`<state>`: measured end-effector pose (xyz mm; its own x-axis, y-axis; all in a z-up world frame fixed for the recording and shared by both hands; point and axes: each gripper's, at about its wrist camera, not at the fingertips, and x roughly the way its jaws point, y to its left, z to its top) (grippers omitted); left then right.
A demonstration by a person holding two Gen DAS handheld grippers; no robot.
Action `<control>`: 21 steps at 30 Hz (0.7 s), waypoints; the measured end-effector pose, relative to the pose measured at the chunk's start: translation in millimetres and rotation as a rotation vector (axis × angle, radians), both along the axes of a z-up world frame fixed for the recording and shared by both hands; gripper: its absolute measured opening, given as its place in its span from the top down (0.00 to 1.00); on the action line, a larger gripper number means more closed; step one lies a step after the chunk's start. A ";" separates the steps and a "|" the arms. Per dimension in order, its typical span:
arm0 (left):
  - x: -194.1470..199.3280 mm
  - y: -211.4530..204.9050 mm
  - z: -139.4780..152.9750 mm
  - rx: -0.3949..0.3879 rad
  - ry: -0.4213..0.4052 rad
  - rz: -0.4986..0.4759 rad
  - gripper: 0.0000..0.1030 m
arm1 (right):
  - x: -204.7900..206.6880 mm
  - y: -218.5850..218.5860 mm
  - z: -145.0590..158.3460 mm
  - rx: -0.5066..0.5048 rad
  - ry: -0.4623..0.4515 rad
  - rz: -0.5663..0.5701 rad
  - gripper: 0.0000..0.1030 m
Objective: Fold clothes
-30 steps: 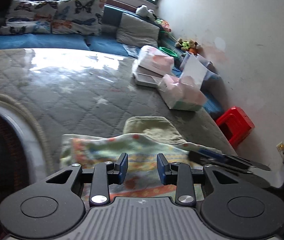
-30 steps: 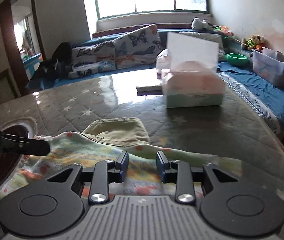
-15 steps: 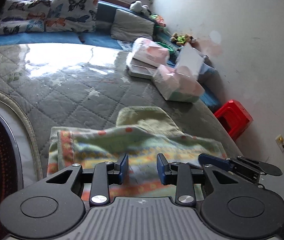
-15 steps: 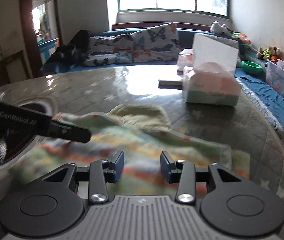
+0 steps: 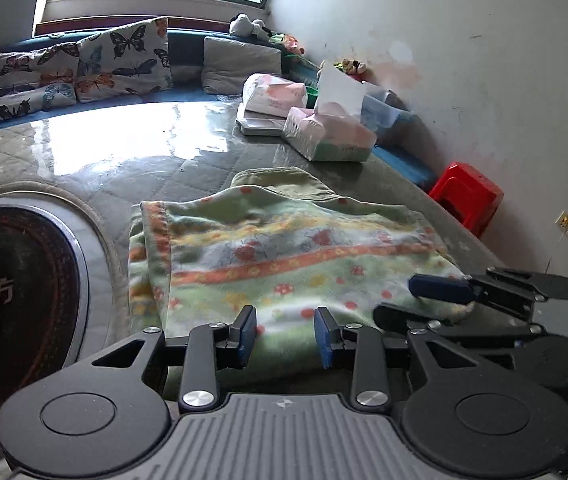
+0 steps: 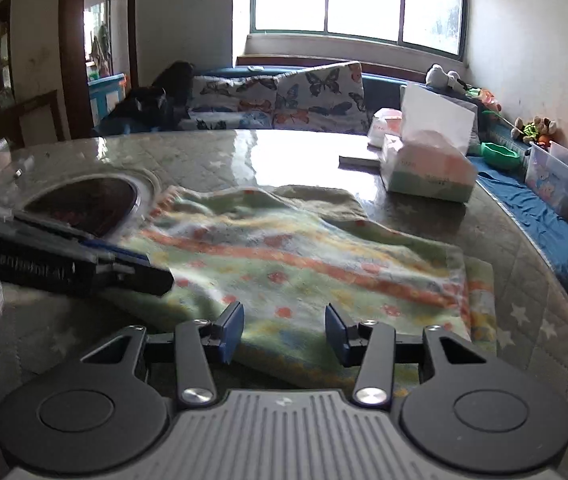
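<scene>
A green fleece garment (image 5: 284, 248) with orange bands and mushroom prints lies folded on the grey quilted table (image 5: 124, 168). An olive cloth (image 5: 280, 178) sticks out from under its far edge. My left gripper (image 5: 284, 336) hovers at the garment's near edge, jaws apart, pads pressing on nothing. My right gripper (image 6: 284, 332) is at the same edge further right. Its jaws are opening, with the cloth lying loose under the gap. In the left wrist view the right gripper (image 5: 415, 302) reaches in over the garment's right corner. In the right wrist view the left gripper (image 6: 148, 270) sits over the left corner.
A round dark hotplate (image 5: 16, 280) is set into the table left of the garment. Tissue packs (image 5: 329, 136) and a flat box stand at the far right. Butterfly cushions (image 5: 124, 56) line a blue bench. A red stool (image 5: 465, 200) and a plastic bin (image 6: 555, 176) are by the wall.
Both grippers have drawn back toward the garment's near edge, and it now lies flatter and more spread out. The right gripper's jaws have widened. The left jaws look the same.
</scene>
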<state>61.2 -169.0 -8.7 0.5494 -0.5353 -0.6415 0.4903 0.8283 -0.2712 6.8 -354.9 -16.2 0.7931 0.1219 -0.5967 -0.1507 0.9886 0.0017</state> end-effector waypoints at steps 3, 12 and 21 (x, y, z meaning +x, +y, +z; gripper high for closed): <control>-3.5 8.2 -4.0 -0.006 0.009 0.034 0.66 | 3.7 7.8 -2.7 0.004 -0.012 -0.003 0.55; -13.7 28.4 -5.8 -0.037 0.030 0.093 0.66 | -3.0 25.7 -8.7 -0.035 -0.015 0.025 0.49; -30.7 38.2 1.7 -0.031 0.060 0.147 0.39 | -16.6 22.8 -3.2 -0.020 -0.021 -0.002 0.35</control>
